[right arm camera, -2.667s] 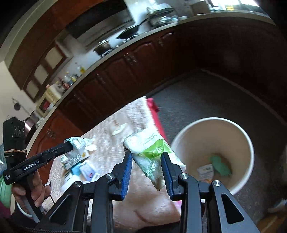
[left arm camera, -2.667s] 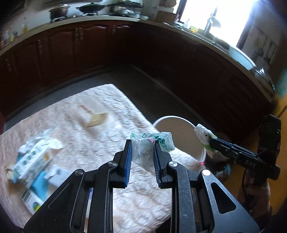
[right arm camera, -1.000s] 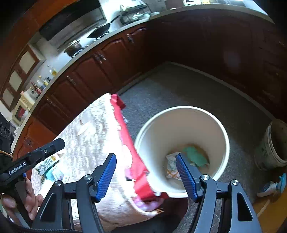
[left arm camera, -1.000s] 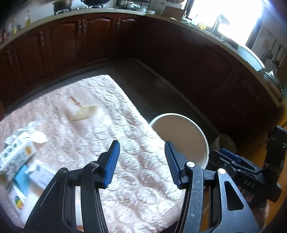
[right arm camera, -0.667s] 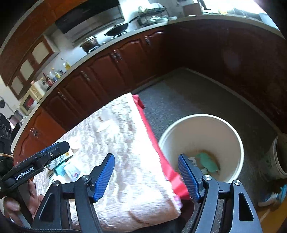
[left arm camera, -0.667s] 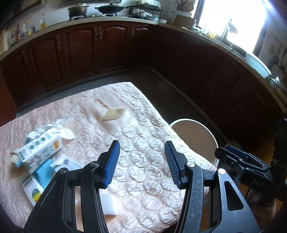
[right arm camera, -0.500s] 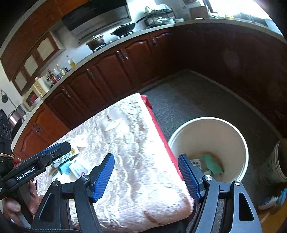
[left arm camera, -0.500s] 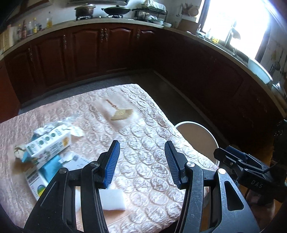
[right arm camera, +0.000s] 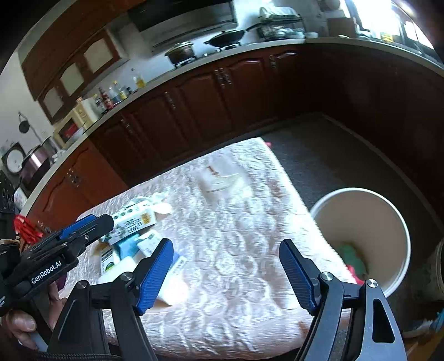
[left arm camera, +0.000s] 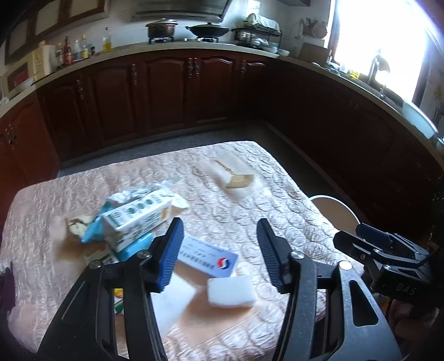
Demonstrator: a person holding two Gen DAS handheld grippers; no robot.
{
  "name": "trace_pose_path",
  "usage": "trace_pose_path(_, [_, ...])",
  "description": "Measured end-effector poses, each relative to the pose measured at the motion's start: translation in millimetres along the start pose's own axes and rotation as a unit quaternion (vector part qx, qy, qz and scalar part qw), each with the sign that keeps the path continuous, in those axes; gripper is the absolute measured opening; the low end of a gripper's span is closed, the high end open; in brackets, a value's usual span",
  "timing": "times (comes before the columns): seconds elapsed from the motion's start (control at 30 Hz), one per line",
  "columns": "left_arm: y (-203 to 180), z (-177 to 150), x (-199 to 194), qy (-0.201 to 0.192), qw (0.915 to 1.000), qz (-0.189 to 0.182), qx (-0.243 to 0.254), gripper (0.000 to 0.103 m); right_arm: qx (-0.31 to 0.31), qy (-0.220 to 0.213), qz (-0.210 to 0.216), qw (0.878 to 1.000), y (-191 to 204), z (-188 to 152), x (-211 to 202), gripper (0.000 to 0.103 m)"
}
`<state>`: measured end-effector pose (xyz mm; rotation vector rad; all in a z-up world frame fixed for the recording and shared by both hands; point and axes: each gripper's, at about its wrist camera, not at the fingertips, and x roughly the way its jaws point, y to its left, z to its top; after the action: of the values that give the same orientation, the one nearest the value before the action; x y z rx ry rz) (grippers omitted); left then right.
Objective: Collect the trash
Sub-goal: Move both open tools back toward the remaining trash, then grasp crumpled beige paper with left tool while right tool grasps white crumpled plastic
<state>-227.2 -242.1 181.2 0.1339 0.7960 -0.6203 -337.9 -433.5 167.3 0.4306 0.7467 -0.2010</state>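
Left gripper opening with nothing between the jaws, above a blue-and-white card partly hidden by the left jaw; right gripper also opening, empty. At ten o'clock, a blurred heap of cartons, print unreadable. At three o'clock, white bin, contents mostly hidden by its wall.

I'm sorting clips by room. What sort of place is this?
A home kitchen, most likely: a pot and wok on a stove, dark wood cabinets under a long counter, and condiment bottles.
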Motion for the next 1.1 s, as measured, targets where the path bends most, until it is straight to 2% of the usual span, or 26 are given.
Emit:
trace_pose_path(0.1, [15.9, -4.7, -7.9, -0.004, 0.9999, 0.003, -0.013, 0.063, -0.017, 0.009, 0.007, 1.000, 15.6, -0.4, 7.5, 0.078])
trace_pose_path(0.37, [81.4, -25.2, -17.0, 0.016, 0.9973, 0.029, -0.066, 0.064, -0.050, 0.031, 0.027, 0.998, 50.3, -6.2, 27.3, 0.080])
trace_pose_path(0.77, [180.7, -63.2, -19.4, 0.039, 0.9865, 0.091, -0.131, 0.064, -0.072, 0.061, 0.049, 0.994, 77.5, -12.6, 54.3, 0.083])
trace_pose_path(1.0, [206.1, -56.7, 0.5, 0.043, 0.9866, 0.103, -0.119, 0.064, -0.086, 0.080, 0.059, 0.991, 95.4, -5.7, 78.7, 0.083])
trace_pose_path(1.1, [219.9, -49.1, 17.9, 0.050, 0.9848, 0.103, -0.130, 0.064, -0.089, 0.088, 0.061, 0.990, 101.8, 2.7, 91.0, 0.083])
